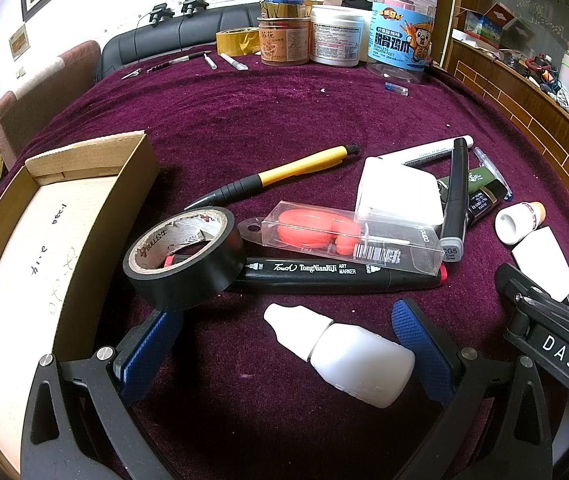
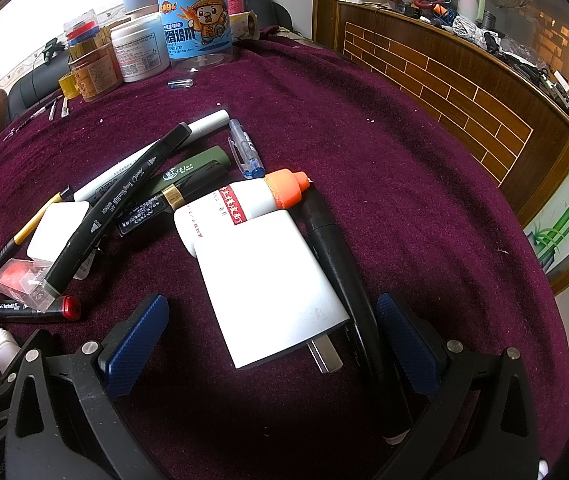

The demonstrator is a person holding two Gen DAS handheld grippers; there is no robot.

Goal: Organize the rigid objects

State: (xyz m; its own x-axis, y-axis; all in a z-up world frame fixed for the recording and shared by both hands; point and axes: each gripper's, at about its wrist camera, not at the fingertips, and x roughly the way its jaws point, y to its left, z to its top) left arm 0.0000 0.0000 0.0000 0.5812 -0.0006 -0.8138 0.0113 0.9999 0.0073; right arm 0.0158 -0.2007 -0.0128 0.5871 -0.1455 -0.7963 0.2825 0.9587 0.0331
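While the cardboard box stands open at the far left of the desk, the left gripper is nearer to it, its jaws spread wide with the white dropper bottle lying between them, apart from both pads, its long axis slanted with the nozzle toward the upper left. The right gripper, also spread and holding nothing, frames the white charger, whose prongs point back toward the gripper.
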